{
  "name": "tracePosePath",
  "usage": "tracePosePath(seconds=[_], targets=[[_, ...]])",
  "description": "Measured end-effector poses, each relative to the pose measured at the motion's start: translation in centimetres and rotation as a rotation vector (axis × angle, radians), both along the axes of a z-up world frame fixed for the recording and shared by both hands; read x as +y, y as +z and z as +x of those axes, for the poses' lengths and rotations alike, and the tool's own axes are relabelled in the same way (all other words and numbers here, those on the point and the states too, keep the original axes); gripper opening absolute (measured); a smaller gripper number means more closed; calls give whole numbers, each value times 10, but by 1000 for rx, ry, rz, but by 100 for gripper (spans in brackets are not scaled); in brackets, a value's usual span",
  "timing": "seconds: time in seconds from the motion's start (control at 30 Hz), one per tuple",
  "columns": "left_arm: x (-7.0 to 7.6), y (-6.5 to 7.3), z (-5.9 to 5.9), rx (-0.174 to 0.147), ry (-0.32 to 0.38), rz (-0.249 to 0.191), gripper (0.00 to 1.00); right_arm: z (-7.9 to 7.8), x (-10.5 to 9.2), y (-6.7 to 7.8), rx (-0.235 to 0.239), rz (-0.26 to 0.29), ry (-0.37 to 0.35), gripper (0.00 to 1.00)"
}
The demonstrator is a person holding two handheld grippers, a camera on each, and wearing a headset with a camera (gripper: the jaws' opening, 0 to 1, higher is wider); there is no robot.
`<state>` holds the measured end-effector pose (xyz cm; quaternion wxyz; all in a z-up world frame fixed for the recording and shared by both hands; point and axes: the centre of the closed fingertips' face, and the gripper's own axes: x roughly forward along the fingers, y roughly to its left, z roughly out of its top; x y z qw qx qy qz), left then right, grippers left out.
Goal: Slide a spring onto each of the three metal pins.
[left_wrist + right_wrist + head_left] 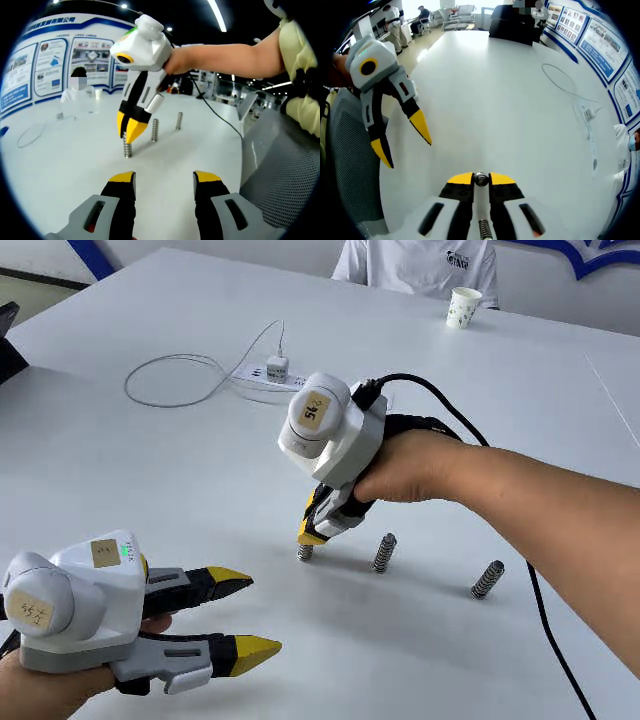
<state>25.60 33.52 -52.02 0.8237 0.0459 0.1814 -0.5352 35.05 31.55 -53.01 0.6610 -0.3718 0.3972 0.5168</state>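
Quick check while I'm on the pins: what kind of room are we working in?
Probably a meeting or exhibition room, not a workshop: a big white table with a paper cup and a power strip on it, and blue-framed display boards along the wall.

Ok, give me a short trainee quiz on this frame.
1. True or false: the left tongs are shut on a spring.
2. In the head view, which pin do the right tongs grip? A leftmost, B middle, C rightmost.
3. How many pins carry a spring?
Key: 1 false, they are open and hold nothing. 2 A, the leftmost pin. 3 three: the leftmost, the middle pin and the rightmost pin.
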Motion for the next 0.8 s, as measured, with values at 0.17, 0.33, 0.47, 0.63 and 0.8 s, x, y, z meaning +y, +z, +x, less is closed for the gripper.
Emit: tracePosePath(seconds=[0.17,0.33,0.47,0.63,0.8], targets=[[-1,0,0,2,-2,0,47,0,-1,1,-9,14,-1,17],[-1,0,0,0,-3,0,47,0,-4,1,-14,16,-1,18],[-2,1,0,-1,-5,0,47,-1,-7,3,-19,25,-6,22],[-3,1,-1,-1,-10,3,47,-1,-11,4,-20,34,-18,23],[-4,2,0,-3,-13,3,47,-3,-15,5,-18,47,-29,27]])
